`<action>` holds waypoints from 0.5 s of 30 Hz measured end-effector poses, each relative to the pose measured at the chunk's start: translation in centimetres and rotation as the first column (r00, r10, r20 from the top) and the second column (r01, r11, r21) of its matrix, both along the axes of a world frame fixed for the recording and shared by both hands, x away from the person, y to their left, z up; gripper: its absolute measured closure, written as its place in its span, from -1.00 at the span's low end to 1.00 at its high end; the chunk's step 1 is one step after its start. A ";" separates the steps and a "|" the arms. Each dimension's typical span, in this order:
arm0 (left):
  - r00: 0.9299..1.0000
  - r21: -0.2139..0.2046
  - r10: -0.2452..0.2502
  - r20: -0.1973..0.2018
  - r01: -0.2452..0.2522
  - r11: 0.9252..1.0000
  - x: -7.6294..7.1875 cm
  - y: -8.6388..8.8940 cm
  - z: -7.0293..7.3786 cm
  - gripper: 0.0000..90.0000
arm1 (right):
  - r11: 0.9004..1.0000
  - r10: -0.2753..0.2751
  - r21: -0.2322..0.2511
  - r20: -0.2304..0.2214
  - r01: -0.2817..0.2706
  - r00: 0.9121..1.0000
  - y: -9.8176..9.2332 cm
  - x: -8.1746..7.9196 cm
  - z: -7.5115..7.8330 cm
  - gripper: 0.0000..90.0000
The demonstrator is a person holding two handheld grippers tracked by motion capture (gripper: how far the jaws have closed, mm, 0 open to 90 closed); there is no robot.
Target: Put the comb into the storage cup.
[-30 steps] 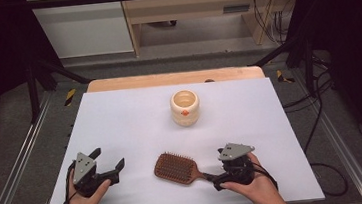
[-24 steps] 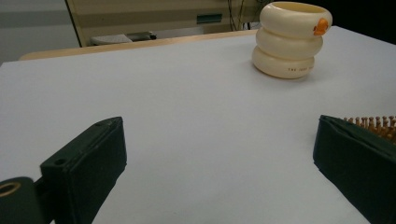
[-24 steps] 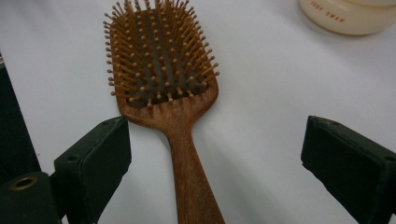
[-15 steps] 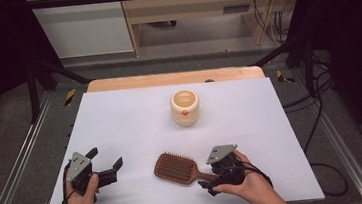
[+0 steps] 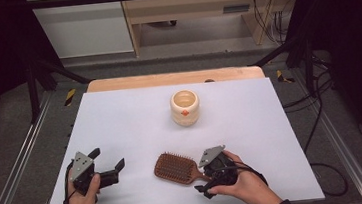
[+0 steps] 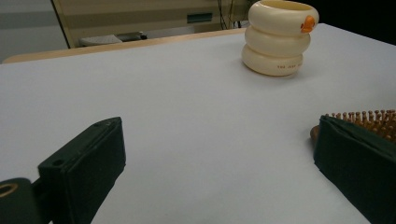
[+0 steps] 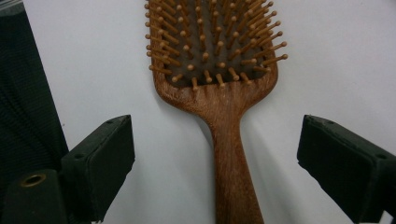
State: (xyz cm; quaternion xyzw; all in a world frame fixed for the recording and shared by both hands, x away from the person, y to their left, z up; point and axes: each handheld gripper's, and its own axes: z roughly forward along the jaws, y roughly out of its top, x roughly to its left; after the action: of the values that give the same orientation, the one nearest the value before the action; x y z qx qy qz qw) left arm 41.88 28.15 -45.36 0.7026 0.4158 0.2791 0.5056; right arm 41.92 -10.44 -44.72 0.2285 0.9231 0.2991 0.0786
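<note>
Two items on white table (image 5: pixel 120 118), plus two hand-held tools. Container: cream cup (image 5: pixel 185 107), three stacked rounded rings in profile, small orange mark at rim, faint line of print on lowest ring; upright toward far middle of table; interior pale, contents not discernible from high view. Same cup upper right in left gripper view (image 6: pixel 279 37), well apart from all else. Main item: wooden hairbrush (image 5: pixel 178 167), reddish-brown paddle type, flat on table near front edge, bristles up; rows of ball-tipped wooden pins on dark cushion, broad head tapering through rounded shoulders into straight narrow handle; grain visible along handle. Head toward left tool, handle toward right tool. In right gripper view, hairbrush (image 7: pixel 219 84) centred, handle running down between black jaws with clear white gaps either side, no contact. Right gripper (image 5: pixel 211 177): jaws spread wide, straddling handle, just closing slightly, nothing pinched; held by hand (image 5: pixel 247 186) at front right. Left gripper (image 5: pixel 105 164): jaws spread, nothing between, low over bare table at front left, beside brush head; edge of brush pins visible behind one jaw in left gripper view.
</note>
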 end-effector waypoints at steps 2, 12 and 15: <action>1.000 0.001 -0.002 0.000 0.002 1.000 0.0 0.0 0.0 -0.95 | 1.000 0.000 -0.006 -0.011 0.000 1.000 0.2 0.0 -0.2 -0.74; 1.000 0.004 -0.008 -0.003 0.008 1.000 0.0 -0.1 0.0 -0.95 | 0.999 -0.002 -0.032 -0.034 0.001 0.999 0.4 0.4 -0.6 -0.67; 1.000 0.005 -0.009 -0.003 0.009 1.000 0.0 -0.1 0.0 -0.95 | 0.999 -0.003 -0.036 -0.040 0.002 0.999 0.3 0.5 -0.7 -0.61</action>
State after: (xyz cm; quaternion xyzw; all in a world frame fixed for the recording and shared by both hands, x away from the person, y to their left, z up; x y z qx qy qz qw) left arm 41.90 28.02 -45.40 0.7060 0.4126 0.2770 0.5045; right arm 42.43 -10.15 -45.37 0.2341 0.9294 0.2779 0.0646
